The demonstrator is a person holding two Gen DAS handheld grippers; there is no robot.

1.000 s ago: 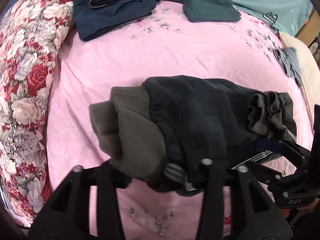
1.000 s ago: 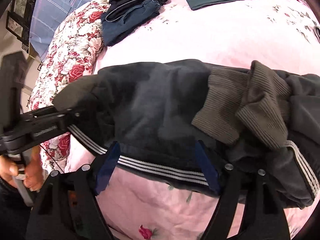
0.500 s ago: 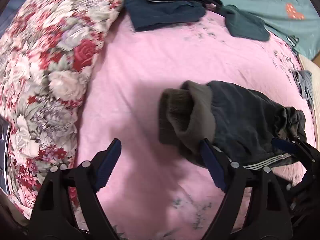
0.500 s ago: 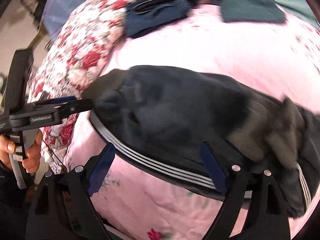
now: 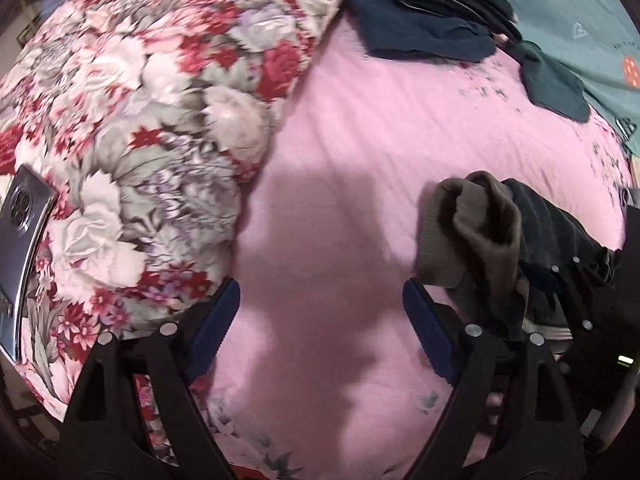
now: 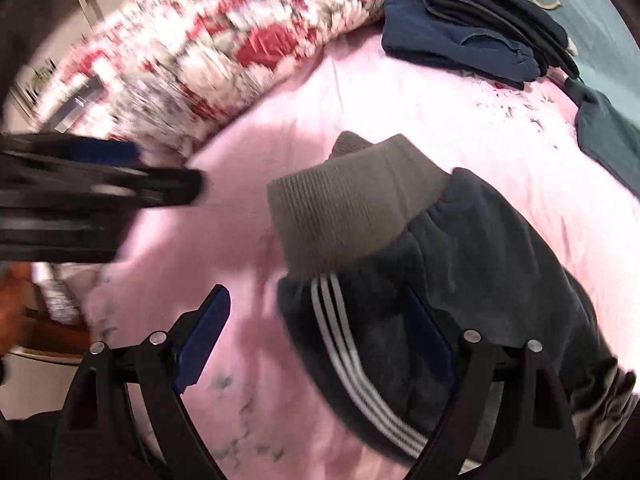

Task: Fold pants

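The dark navy track pants (image 6: 480, 264), with grey ribbed cuffs and white side stripes, lie folded in a bundle on the pink bed sheet (image 6: 400, 112). In the left wrist view the bundle (image 5: 532, 236) sits at the right. My left gripper (image 5: 320, 328) is open and empty over bare sheet, left of the pants; it also shows blurred in the right wrist view (image 6: 120, 184). My right gripper (image 6: 320, 340) is open, its right finger (image 6: 432, 340) against the pants' striped edge, holding nothing.
A floral red-and-white quilt (image 5: 140, 140) is heaped along the left. Folded dark clothes (image 5: 424, 16) and a dark teal garment (image 5: 556, 84) lie at the far side, by a teal sheet (image 5: 580, 4). A metal object (image 5: 24, 240) shows at the far left.
Both grippers let go of the pants and opened. My left gripper swung away to the left over bare sheet. The pants now rest folded on the bed.
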